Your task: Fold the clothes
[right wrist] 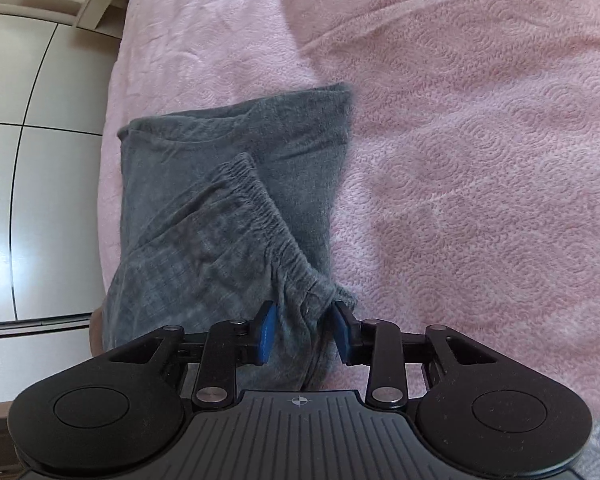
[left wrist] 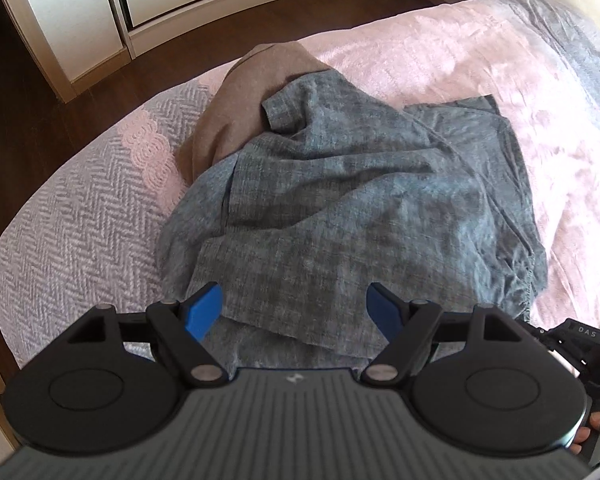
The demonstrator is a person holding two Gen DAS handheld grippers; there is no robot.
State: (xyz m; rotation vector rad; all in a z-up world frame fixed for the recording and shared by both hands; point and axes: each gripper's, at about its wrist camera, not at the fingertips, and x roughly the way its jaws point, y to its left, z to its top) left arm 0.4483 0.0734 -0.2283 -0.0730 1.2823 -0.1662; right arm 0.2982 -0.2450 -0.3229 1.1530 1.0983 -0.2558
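Lying crumpled on pink bedspread (right wrist: 480,140): grey garment (left wrist: 360,200)

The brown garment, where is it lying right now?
In the left wrist view the brown garment lies on the pink bedspread near the bed's left edge, partly buried under the crumpled grey garment, on its far-left side.
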